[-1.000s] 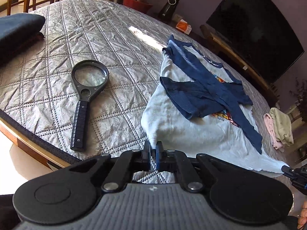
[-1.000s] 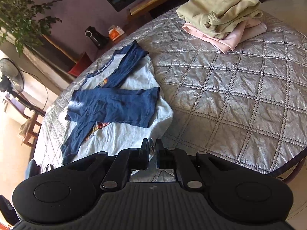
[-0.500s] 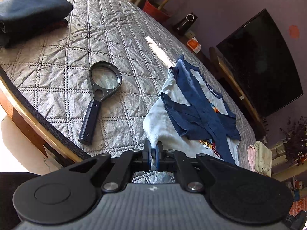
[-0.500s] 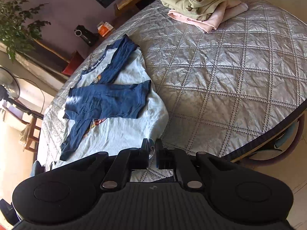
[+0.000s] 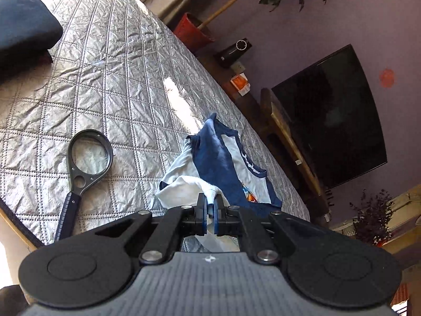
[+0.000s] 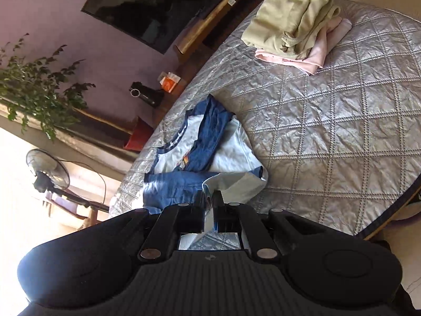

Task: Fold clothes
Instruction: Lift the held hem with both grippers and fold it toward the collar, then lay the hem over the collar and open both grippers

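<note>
The left gripper [image 5: 209, 202] is clamped on a bunched bit of the pale hem of the shirt [image 5: 236, 168], and the cloth rises from the bed into its jaws. The right gripper [image 6: 209, 199] is likewise closed on the hem at the shirt's other near corner, with a fold of light blue fabric pinched between its fingers [image 6: 217, 197].

The shirt is light blue with dark blue sleeves and a dark blue collar band. Its near edge is lifted off the bed and curled over, while the far part with the collar lies flat. One dark sleeve [image 6: 210, 137] lies lengthwise over the chest, the other [image 6: 173, 187] across it, partly covering a small coloured print.

The shirt sits on a bed with a silver quilted cover [image 5: 110, 84]. To its left lies a black magnifying glass [image 5: 86, 163], apart from the shirt, handle toward the near edge. Farther left, at the far corner, is a dark blue folded pile [image 5: 23, 26]. To the right of the shirt, well apart, a folded olive garment [image 6: 292, 18] rests on a pink one [image 6: 315, 58].

Beyond the bed stand a black television [image 5: 334, 115], a red plant pot [image 5: 192, 31] and a floor fan [image 6: 48, 172].
</note>
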The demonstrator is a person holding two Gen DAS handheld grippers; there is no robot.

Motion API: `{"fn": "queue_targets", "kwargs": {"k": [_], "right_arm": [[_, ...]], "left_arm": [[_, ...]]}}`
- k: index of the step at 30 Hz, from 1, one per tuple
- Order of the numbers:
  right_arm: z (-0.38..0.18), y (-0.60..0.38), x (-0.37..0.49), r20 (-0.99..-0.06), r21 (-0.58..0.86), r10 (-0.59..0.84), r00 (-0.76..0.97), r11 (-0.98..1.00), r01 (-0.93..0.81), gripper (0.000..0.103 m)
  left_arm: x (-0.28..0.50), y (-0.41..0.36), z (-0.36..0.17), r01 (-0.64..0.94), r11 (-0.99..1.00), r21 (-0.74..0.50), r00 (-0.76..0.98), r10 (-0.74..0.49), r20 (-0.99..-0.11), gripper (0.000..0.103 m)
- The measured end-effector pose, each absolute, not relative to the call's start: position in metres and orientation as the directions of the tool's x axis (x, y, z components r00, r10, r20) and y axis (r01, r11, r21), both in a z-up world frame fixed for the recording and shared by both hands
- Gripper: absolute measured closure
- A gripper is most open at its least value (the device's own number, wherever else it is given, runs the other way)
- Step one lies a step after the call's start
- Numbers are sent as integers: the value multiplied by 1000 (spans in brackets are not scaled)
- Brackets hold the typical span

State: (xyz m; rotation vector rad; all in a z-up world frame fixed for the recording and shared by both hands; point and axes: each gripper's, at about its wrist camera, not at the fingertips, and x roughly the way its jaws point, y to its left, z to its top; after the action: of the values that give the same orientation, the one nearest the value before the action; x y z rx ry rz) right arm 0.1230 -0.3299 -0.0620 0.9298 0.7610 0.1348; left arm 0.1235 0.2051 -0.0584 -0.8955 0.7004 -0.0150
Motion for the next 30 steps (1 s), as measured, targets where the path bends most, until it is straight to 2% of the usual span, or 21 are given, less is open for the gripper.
{"fn": "queue_targets", "kwargs": {"k": [7,13,17,18,19,20,22,24,26,28,30], "right_arm": [[-68,-331,235,-552,722,358,754,656,217,95],[-103,-326,322,-627,613,282,727,754,237,95],[-135,-318,354,-682,528,224,696,810,257,95],[-141,-315,358,-694,501,207,689,827,256,92],[-146,-313,360,-700,481,194,688,840,252,84],[-147,-312,359,-694,461,173,699,853,246,83],[-143,-309,353,-670,401,106,735,885,238,80],[-128,-301,342,-623,323,32,782,920,220,79],[-110,-287,323,-547,249,-16,837,952,181,77],[-104,-268,306,-506,238,17,862,964,121,67],[-113,-241,302,-557,229,123,821,973,9,64]], "left_arm": [[245,198,-60,-238,696,-678,783,-275,-558,99],[328,188,-104,-251,741,-623,741,-266,-616,99],[358,175,-140,-255,808,-531,693,-231,-683,98],[360,176,-147,-277,808,-519,686,-211,-696,97],[360,178,-152,-301,801,-517,691,-190,-697,94],[360,180,-154,-308,798,-518,703,-176,-689,84],[357,187,-150,-312,804,-505,732,-136,-668,72],[353,193,-141,-307,819,-485,763,-93,-639,71],[341,187,-123,-245,867,-434,804,-69,-591,69],[331,159,-113,-108,930,-351,806,-125,-579,69],[326,116,-116,68,962,-266,746,-226,-626,67]]}}
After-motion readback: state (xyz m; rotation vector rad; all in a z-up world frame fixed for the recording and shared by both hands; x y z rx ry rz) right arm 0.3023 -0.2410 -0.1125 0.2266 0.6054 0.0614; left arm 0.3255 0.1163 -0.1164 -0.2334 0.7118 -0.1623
